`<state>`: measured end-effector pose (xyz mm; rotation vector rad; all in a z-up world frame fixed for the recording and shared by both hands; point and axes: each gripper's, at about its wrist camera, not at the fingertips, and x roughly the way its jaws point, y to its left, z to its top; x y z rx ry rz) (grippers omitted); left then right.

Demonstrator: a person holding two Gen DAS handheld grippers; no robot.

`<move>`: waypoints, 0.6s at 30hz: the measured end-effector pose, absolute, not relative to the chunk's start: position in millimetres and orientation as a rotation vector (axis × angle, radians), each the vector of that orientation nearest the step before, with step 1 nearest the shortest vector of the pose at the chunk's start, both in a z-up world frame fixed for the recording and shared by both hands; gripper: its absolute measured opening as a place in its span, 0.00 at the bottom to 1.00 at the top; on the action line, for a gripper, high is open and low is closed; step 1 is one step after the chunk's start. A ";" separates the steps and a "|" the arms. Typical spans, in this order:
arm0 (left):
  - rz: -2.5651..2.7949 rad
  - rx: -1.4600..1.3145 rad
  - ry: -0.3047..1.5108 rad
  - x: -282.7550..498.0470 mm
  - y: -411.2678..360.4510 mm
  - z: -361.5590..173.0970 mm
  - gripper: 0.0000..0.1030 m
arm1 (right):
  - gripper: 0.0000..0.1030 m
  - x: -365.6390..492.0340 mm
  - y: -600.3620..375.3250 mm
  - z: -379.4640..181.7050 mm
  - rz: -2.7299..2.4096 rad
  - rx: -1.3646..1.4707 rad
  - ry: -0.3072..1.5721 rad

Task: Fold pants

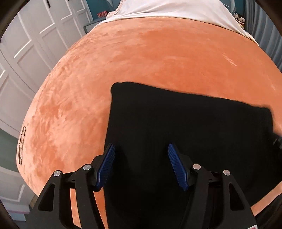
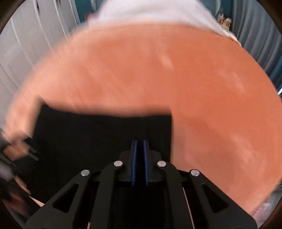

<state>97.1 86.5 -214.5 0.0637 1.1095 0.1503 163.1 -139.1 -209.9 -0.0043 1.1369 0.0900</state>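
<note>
The black pants (image 1: pixel 185 126) lie folded into a rectangle on the orange blanket (image 1: pixel 141 61) of a bed. My left gripper (image 1: pixel 141 151) is open, its blue pads (image 1: pixel 107 163) spread apart just above the near left part of the pants, holding nothing. In the blurred right wrist view the pants (image 2: pixel 98 133) fill the lower left. My right gripper (image 2: pixel 140 146) has its blue pads almost together over the pants' right edge; whether cloth is pinched between them I cannot tell.
A white sheet (image 1: pixel 167 8) covers the far end of the bed. White panelled wardrobe doors (image 1: pixel 26 44) stand to the left. Grey curtains (image 2: pixel 255 26) hang at the right. The bed's left edge drops off near the doors.
</note>
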 end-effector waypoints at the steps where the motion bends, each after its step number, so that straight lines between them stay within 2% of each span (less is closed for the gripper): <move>1: 0.141 0.064 1.113 93.1 87.1 -211.7 0.60 | 0.07 158.6 -143.1 -210.6 0.097 0.050 1.136; 2: 0.140 0.070 1.110 92.2 81.5 -204.9 0.60 | 0.08 149.2 -154.4 -201.0 0.119 0.135 1.109; 3: 0.147 0.083 1.106 94.5 80.9 -204.3 0.60 | 0.21 140.6 -163.2 -193.0 0.136 0.188 1.097; 4: 0.146 0.091 1.101 92.6 83.3 -203.3 0.60 | 0.53 133.8 -168.5 -191.7 0.134 0.210 1.092; 6: 0.140 0.086 1.100 89.9 85.8 -204.9 0.60 | 0.81 120.1 -182.4 -193.0 0.134 0.266 1.118; 8: 0.131 0.082 1.111 86.5 85.7 -205.0 0.60 | 0.80 121.3 -175.9 -214.5 0.170 0.310 1.176; 9: 0.133 0.082 1.111 85.4 85.8 -205.3 0.60 | 0.77 122.5 -174.4 -229.5 0.186 0.350 1.216; 10: 0.137 0.086 1.112 84.0 85.5 -205.5 0.60 | 0.69 120.1 -178.1 -240.8 0.204 0.393 1.233; 11: 0.134 0.085 1.113 83.0 85.6 -205.6 0.60 | 0.69 119.8 -182.4 -253.7 0.233 0.486 1.244; 12: 0.135 0.084 1.115 82.2 85.2 -205.3 0.60 | 0.62 116.9 -188.3 -260.3 0.231 0.564 1.228; 13: 0.136 0.085 1.119 81.3 85.6 -205.7 0.60 | 0.50 110.2 -190.8 -262.4 0.238 0.580 1.224; 15: 0.135 0.082 1.128 80.4 86.8 -207.3 0.60 | 0.36 97.6 -187.2 -250.7 0.259 0.577 1.211; 18: 0.120 0.063 1.147 79.5 90.8 -210.7 0.61 | 0.33 76.9 -177.2 -232.7 0.262 0.547 1.207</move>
